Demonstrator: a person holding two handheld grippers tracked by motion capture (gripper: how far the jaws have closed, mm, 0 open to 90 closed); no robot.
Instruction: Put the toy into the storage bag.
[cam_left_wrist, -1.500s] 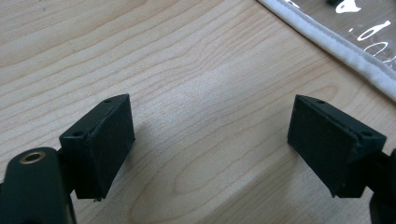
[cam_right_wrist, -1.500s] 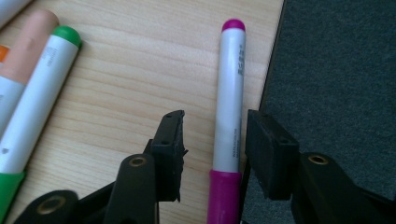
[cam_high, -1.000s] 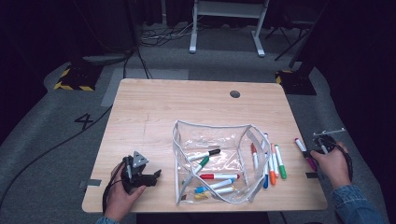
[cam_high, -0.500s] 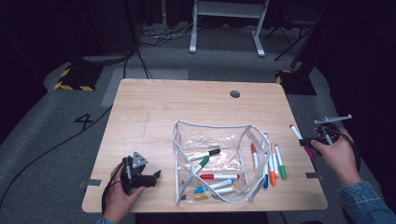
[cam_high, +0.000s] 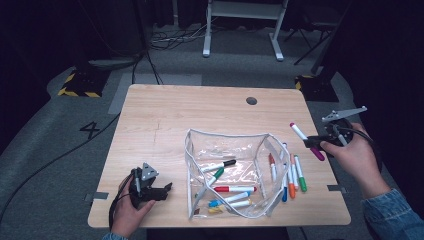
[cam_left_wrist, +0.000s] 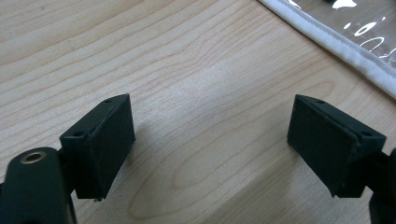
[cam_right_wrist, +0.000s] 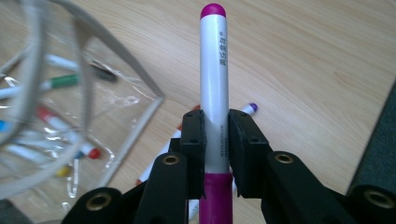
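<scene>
You worked in a dim lab or recording room: wooden worktop (cam_high: 200, 115) on grey carpet (cam_high: 45, 150), hazard-striped tape (cam_high: 75, 92), a taped floor number "4" (cam_high: 91, 130), cables (cam_high: 170, 37), a white stand (cam_high: 242, 27).

The table (cam_high: 200, 120) is evenly lit amid dark surroundings, with glare on the clear pouch (cam_high: 235, 150).

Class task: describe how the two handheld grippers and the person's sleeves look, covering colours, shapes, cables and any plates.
Both grippers are black, each with two blocky, flat-faced jaws. The left gripper carries a grey three-cornered plate on top and trails a black cable. The right gripper also bears a grey plate and a black cable. The right sleeve is blue denim.
</scene>
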